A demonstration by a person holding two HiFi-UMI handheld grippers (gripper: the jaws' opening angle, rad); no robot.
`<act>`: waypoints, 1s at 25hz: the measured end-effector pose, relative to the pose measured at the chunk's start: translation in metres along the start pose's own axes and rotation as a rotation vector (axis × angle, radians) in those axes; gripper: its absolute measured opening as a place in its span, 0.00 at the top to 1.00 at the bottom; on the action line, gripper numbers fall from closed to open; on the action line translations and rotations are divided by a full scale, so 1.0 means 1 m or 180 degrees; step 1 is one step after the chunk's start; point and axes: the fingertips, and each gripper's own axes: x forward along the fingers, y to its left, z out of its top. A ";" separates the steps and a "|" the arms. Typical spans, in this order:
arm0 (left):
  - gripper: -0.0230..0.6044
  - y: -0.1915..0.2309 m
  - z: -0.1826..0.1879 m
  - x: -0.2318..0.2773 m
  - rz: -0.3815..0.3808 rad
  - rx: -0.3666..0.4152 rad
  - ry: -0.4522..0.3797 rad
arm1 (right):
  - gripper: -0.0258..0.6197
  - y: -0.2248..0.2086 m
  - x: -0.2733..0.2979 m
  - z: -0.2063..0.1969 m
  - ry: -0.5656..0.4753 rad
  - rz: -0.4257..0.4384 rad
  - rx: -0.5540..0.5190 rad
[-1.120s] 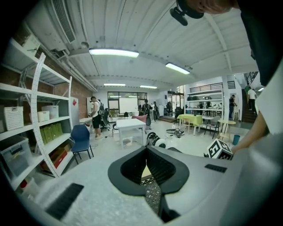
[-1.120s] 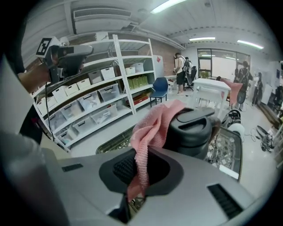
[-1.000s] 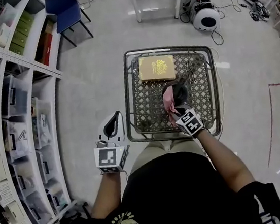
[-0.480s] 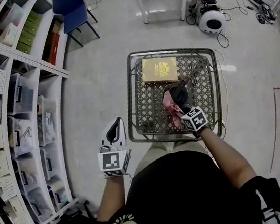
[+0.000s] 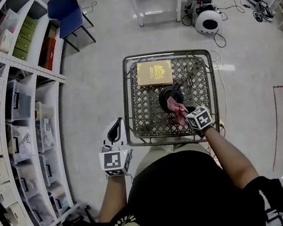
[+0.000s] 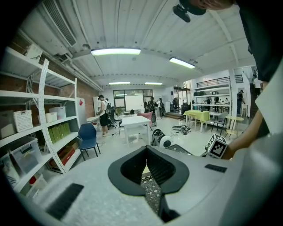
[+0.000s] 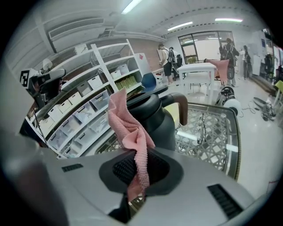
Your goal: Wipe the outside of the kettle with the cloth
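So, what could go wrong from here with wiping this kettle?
1. Nothing steadies the kettle: the left claw is shut, empty, beside the mesh table, so a push may slide or tip it.
2. The right claw pinches only a fold of the pink cloth; the loose end may slip out or catch on the handle.

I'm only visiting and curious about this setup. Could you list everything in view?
kettle: one, dark grey, middle of the mesh table
cloth: one, pink, held up at the kettle's near side
box: one, yellow, table's far side
mesh table: one, dark metal, before the person
chair: one, blue, by the shelves
shelves: one white unit with bins, left
white table: one, far end
left hand-held gripper: one, white, shut, empty, left of the table
right hand-held gripper: one, white, shut on the cloth
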 end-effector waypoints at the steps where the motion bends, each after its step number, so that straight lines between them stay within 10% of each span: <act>1: 0.95 -0.001 0.000 0.001 -0.0009 0.0003 -0.0014 | 0.92 -0.003 -0.001 -0.001 0.0010 -0.0009 0.0003; 25: 0.95 -0.026 0.010 -0.003 0.0185 -0.0177 -0.0013 | 0.92 -0.086 0.018 0.027 0.0148 -0.0182 -0.0254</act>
